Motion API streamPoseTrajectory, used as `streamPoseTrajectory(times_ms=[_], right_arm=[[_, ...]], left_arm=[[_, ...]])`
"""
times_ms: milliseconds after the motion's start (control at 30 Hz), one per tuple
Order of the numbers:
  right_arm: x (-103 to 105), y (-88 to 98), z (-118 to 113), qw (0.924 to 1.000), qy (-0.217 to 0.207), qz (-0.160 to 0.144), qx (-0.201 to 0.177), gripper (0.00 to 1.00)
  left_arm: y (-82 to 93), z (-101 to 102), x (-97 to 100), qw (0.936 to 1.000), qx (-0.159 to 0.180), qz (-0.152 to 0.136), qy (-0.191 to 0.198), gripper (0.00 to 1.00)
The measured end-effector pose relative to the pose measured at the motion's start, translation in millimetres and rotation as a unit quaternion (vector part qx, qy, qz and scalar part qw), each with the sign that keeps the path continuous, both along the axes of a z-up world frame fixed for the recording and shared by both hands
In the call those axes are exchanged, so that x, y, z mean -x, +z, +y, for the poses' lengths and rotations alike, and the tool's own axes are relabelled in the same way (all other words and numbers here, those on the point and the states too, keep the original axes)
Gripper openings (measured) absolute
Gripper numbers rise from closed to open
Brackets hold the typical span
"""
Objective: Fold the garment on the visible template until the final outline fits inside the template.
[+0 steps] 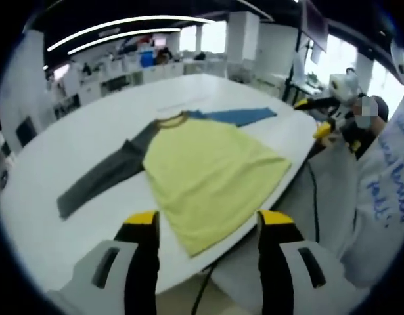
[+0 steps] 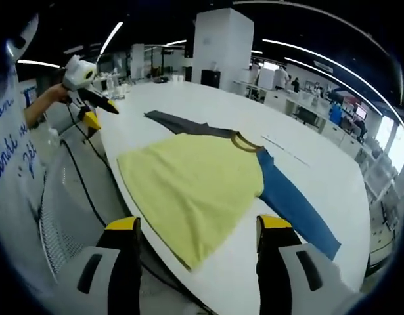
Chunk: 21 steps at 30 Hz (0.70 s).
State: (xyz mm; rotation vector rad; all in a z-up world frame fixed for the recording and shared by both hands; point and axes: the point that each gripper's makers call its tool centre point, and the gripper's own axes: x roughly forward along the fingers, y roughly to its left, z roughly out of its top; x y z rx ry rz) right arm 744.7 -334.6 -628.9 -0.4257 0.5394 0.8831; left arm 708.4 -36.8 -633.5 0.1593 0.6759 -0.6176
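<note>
Garment point(image 1: 211, 174): yellow body, one grey sleeve, one blue sleeve, spread flat on white worktop point(image 1: 70, 216), hem near its edge | Left gripper point(image 1: 209, 223): jaws wide apart, empty, just short of hem | Right gripper point(image 2: 197, 226): jaws wide apart, empty, above hem corner

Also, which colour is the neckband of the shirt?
The neckband is brownish mustard, best seen in the right gripper view.

an open-plan office or lab: rows of desks point(image 1: 133, 72), long ceiling light strips point(image 1: 123, 26), white pillars point(image 2: 221, 42) and a big white worktop point(image 2: 188, 98).
</note>
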Motion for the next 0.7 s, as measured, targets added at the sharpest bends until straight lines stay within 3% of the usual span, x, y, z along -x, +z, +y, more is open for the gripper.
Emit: streamPoseTrajectory(times_ms=[433, 700], right_arm=[[12, 20.9, -4, 0.9999, 0.005, -0.011, 0.009, 0.88], [20, 20.0, 0, 0.9999, 0.014, -0.001, 0.007, 0.93]], left_arm=[[26.6, -10, 12.3, 0.9995, 0.005, -0.024, -0.021, 0.77], [27.3, -10, 15.8, 0.9993, 0.000, -0.017, -0.033, 0.83]])
